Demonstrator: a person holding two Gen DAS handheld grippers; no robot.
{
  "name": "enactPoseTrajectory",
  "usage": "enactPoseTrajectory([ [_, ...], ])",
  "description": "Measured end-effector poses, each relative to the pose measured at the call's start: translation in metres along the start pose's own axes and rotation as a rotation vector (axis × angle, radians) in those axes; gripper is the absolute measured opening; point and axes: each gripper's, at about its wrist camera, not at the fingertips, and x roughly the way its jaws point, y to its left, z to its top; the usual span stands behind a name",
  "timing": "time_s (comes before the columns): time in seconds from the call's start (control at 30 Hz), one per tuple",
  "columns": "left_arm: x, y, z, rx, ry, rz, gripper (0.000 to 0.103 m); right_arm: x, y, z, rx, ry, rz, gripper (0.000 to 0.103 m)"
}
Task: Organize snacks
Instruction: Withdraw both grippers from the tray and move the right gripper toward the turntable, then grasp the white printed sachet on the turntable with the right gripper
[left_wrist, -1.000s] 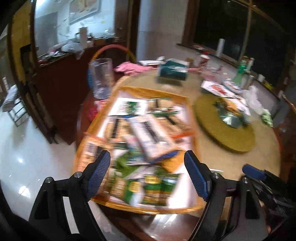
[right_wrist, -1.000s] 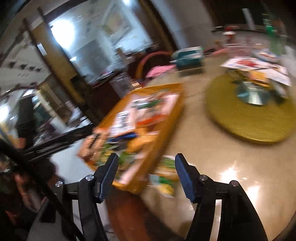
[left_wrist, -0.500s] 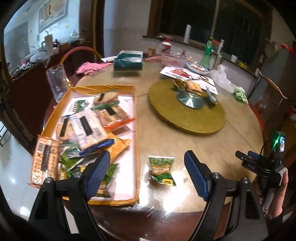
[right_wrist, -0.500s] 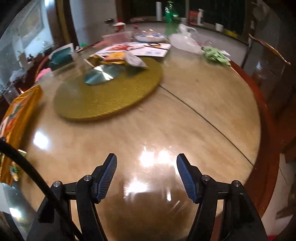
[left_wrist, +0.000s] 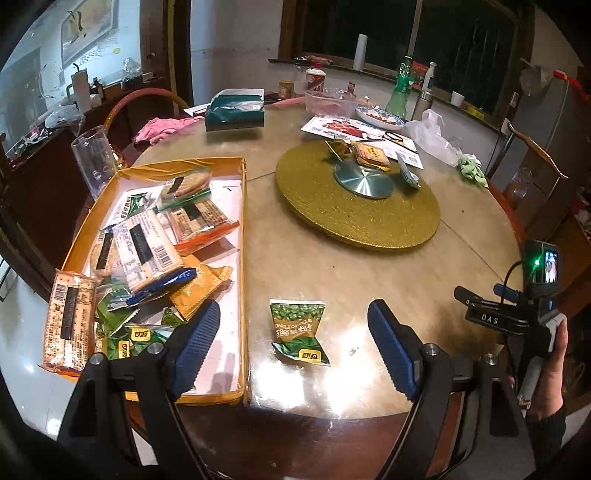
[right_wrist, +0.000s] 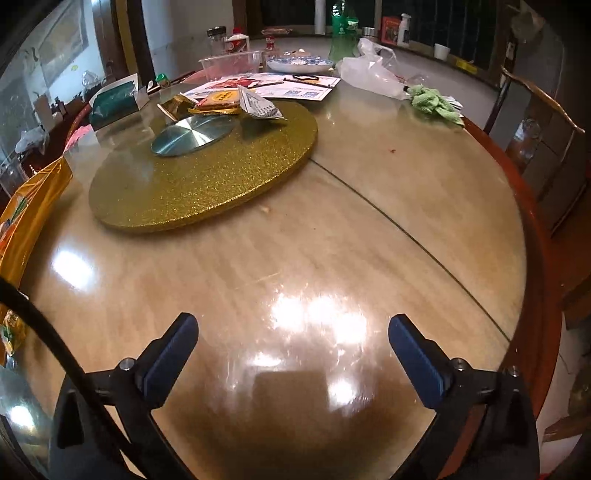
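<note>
A green pea snack packet (left_wrist: 298, 331) lies alone on the round table, just right of a shallow gold box (left_wrist: 243, 236) heaped with several snack packets (left_wrist: 147, 251). My left gripper (left_wrist: 293, 343) hovers over the lone packet, open, its pads apart from it. My right gripper (right_wrist: 291, 354) hangs over bare tabletop near the front edge; its jaws are opening wide with nothing between them. The left wrist view also shows the right gripper's body and the hand holding it (left_wrist: 532, 317) at the right edge. Only the gold box's corner (right_wrist: 26, 214) shows in the right wrist view.
A gold glitter turntable (left_wrist: 358, 199) with a few packets (left_wrist: 369, 153) fills the table's middle. Behind it stand a teal tissue box (left_wrist: 234, 112), a clear bowl (left_wrist: 328, 103), a plate, a green bottle (left_wrist: 400, 92), papers and a plastic bag (left_wrist: 434, 136). A glass (left_wrist: 94, 162) stands left of the box.
Both views swung right and steadied. The left gripper moved from over the box to over the lone green packet. The right gripper turned away from the box to bare table and its jaws widened.
</note>
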Motion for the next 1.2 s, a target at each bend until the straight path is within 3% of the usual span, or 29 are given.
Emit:
enactPoseTrajectory([
  [1.2, 0.023, -0.005, 0.003, -0.007, 0.05, -0.03, 0.082, 0.057, 0.012, 0.08, -0.105, 0.034, 0.073, 0.103],
])
